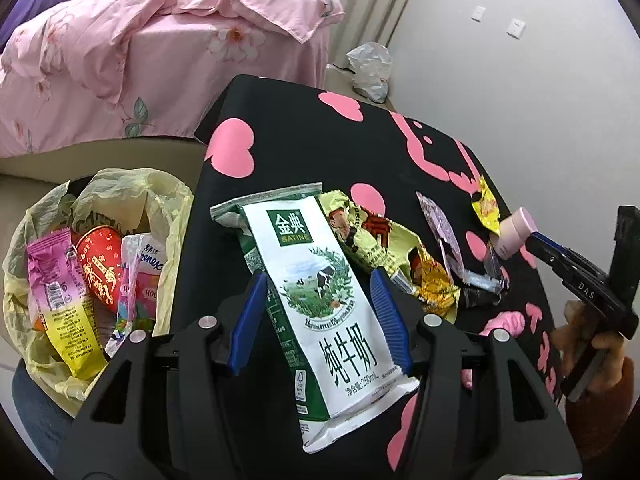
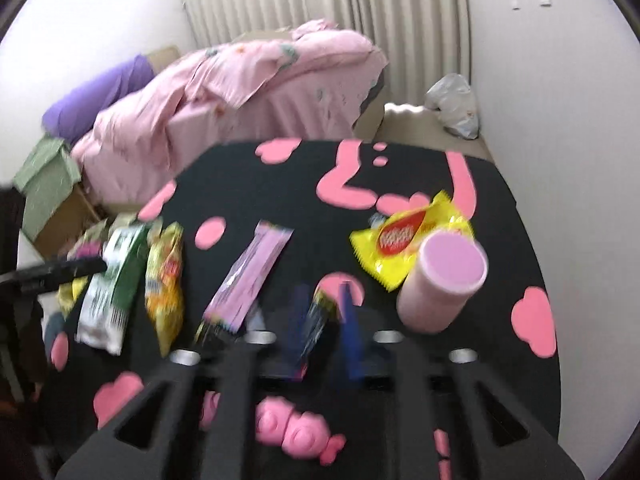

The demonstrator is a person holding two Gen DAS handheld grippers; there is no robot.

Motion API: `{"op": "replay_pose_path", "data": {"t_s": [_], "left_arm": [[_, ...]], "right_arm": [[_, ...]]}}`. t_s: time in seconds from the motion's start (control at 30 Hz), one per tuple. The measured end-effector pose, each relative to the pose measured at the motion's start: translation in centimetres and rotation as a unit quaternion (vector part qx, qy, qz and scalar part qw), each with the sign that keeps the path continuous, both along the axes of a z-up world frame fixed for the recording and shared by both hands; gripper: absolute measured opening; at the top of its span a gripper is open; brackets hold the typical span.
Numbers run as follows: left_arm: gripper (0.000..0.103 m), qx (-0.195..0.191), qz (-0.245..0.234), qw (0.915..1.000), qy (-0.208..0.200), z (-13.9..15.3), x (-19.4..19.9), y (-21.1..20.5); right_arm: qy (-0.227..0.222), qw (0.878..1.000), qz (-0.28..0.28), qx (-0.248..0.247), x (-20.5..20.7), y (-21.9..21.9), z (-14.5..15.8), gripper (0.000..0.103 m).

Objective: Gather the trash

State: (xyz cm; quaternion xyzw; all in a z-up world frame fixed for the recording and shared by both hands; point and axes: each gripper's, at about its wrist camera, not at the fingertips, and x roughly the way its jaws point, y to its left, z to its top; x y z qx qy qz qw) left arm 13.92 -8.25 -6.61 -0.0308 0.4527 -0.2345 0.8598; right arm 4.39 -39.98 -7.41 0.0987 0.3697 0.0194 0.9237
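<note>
A white and green milk carton (image 1: 320, 300) stands tilted between the blue pads of my left gripper (image 1: 320, 316), which is shut on it over the black, pink-heart tablecloth (image 1: 300, 128). To its left is a bin lined with a yellow bag (image 1: 100, 184), holding several wrappers. My right gripper (image 2: 324, 312) hovers over the table, blurred, its fingers apart, with a dark wrapper (image 2: 316, 320) lying loose between them. A pink bottle (image 2: 440, 280) sits just right of those fingers. In the left wrist view the right gripper (image 1: 534, 242) shows beside that bottle (image 1: 514, 232), held by a hand.
A yellow-green snack bag (image 1: 380, 248), a purple wrapper (image 2: 252, 276) and a yellow wrapper (image 2: 404, 240) lie on the cloth. A bed with a pink quilt (image 1: 160, 40) stands behind the table. A white plastic bag (image 1: 370, 70) sits by the wall.
</note>
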Motion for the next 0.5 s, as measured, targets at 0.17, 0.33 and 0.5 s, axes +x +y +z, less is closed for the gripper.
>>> {"op": "replay_pose_path", "data": {"t_s": [0.17,0.33,0.5], "left_arm": [[0.052,-0.002,-0.009,0.9998,-0.020,1.0,-0.5,0.5],[0.056,-0.016,-0.016,0.9992,-0.034,1.6,-0.4,0.6],[0.056,-0.017,-0.028,0.9990,-0.031,1.5,0.1,-0.3]], "right_arm": [[0.005,1.000,0.009,-0.018,2.6,-2.1,1.2,0.052],[0.017,0.994,-0.108,-0.027,4.2,-9.5,1.0,0.052],[0.040,0.992,-0.084,0.085,6.1,-15.7,-2.5,0.052]]}}
